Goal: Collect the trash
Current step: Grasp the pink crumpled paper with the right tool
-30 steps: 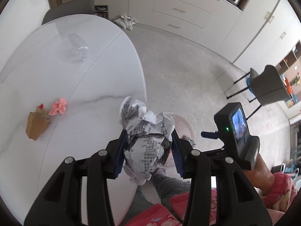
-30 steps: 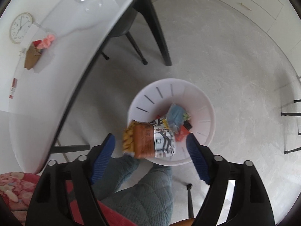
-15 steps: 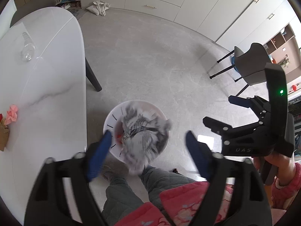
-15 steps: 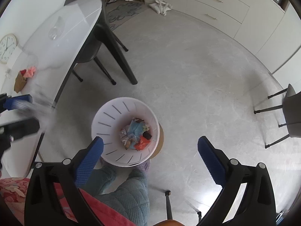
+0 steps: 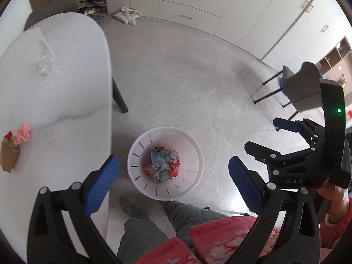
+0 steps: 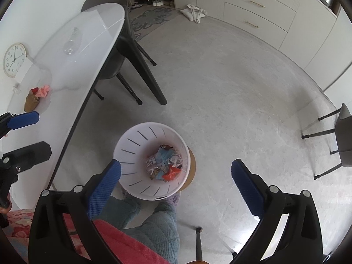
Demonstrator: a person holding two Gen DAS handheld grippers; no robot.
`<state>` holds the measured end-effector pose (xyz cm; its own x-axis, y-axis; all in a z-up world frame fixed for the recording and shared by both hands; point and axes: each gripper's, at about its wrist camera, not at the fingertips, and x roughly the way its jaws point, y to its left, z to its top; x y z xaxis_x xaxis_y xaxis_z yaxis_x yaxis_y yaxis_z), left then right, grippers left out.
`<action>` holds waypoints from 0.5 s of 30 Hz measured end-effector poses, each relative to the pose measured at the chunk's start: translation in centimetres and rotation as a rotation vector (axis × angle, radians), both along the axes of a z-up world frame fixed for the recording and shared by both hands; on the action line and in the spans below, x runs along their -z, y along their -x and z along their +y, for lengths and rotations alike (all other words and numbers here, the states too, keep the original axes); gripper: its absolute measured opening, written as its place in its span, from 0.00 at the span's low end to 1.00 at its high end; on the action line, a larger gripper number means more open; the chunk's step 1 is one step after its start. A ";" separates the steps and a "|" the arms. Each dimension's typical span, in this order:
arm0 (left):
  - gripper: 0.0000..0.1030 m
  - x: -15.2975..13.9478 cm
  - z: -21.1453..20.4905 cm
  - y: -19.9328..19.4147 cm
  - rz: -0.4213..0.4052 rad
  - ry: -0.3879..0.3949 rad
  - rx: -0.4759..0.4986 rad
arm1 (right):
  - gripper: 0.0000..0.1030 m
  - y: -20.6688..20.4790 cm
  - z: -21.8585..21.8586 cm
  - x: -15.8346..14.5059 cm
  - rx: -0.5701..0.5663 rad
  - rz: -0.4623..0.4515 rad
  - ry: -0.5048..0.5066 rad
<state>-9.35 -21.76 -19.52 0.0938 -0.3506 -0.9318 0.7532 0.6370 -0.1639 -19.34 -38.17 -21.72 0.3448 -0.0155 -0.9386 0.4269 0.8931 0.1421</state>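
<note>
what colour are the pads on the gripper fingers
Blue, with a fine dotted texture, on black fingers. The right wrist view shows it best, on the near pad.

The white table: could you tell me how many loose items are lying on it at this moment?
3: a clear plastic bottle toward the table's far end, and a pink crumpled paper touching a brown paper bag near its left edge. The table's near part is out of view.
</note>
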 end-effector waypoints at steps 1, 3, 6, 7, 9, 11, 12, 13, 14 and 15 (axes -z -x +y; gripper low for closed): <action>0.92 -0.2 0.6 -0.5 -0.010 0.001 -0.024 | 0.97 -0.3 0.1 -0.3 -0.007 -0.006 -0.003; 0.92 -0.7 2.1 -1.6 -0.031 0.002 -0.073 | 0.97 -1.5 0.9 -0.7 -0.030 -0.021 -0.016; 0.92 -1.5 4.9 -3.6 -0.082 -0.007 -0.154 | 0.97 -3.7 2.5 -1.3 -0.074 -0.035 -0.028; 0.92 -1.9 5.9 -4.5 -0.100 -0.015 -0.178 | 0.97 -4.4 2.9 -1.4 -0.087 -0.041 -0.031; 0.92 -2.1 8.3 -6.1 -0.134 -0.034 -0.234 | 0.97 -6.5 4.6 -1.9 -0.129 -0.057 -0.035; 0.92 -2.1 11.1 -8.1 -0.157 -0.064 -0.304 | 0.97 -8.4 6.2 -2.3 -0.171 -0.068 -0.036; 0.92 -2.1 12.4 -8.9 -0.164 -0.076 -0.335 | 0.97 -9.5 7.2 -2.5 -0.195 -0.076 -0.035; 0.92 -2.0 14.0 -9.9 -0.167 -0.085 -0.371 | 0.97 -10.6 8.0 -2.7 -0.217 -0.082 -0.035; 0.92 -1.9 15.6 -10.8 -0.168 -0.093 -0.405 | 0.97 -11.6 8.8 -2.9 -0.240 -0.087 -0.036; 0.92 -1.9 16.7 -11.4 -0.167 -0.100 -0.434 | 0.97 -12.8 9.7 -3.0 -0.262 -0.092 -0.038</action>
